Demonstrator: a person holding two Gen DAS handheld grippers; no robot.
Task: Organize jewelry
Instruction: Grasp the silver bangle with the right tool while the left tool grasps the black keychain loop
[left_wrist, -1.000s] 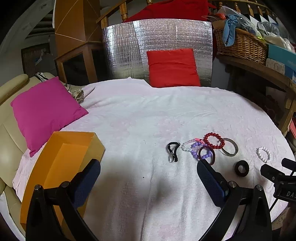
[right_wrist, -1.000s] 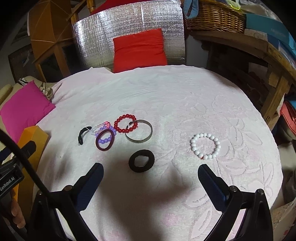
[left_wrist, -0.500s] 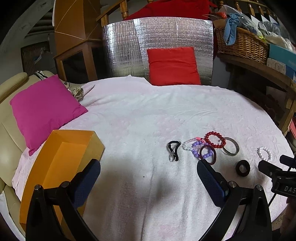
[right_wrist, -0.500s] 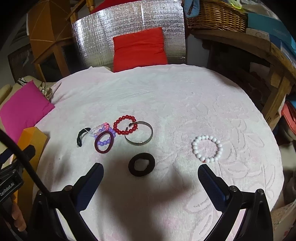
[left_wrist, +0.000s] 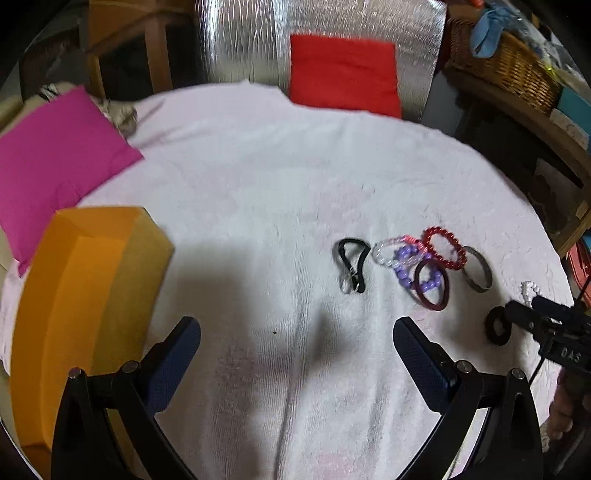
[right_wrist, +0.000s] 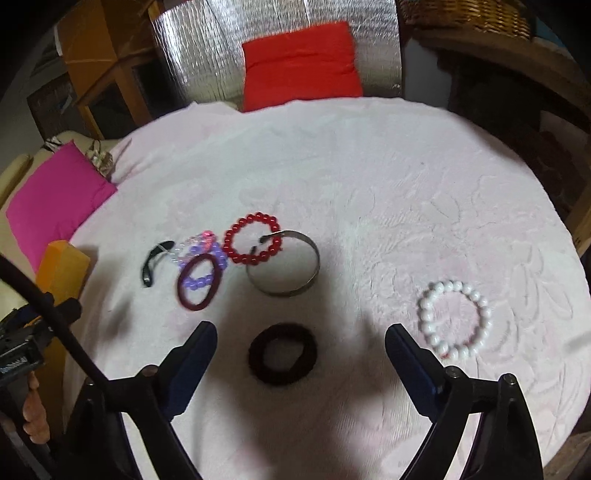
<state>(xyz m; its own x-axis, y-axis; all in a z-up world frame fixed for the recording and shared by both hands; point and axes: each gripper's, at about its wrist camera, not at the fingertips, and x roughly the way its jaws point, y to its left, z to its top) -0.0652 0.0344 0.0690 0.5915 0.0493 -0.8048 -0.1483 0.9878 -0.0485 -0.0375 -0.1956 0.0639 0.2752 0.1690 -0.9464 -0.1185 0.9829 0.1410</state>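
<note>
Lot: jewelry loose on white-clothed table (right_wrist: 369, 177). Right tongs (right_wrist: 301, 356) empty, jaws closing, astride black fabric ring (right_wrist: 282, 353); centre it, pinch one side, avoid snagging cloth. Left tongs (left_wrist: 297, 350) spread, empty, over bare cloth near orange box (left_wrist: 74, 295). Both sit lower and nearer than a second ago.

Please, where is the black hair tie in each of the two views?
Left wrist view: the black hair tie lies far right, partly hidden behind the right claw's tip.
Right wrist view: the tie lies low in the middle, on the cloth between the claw's two fingers, touching neither.
Shared landmark: the red bead bracelet, farther away than the tie in both views.
</note>
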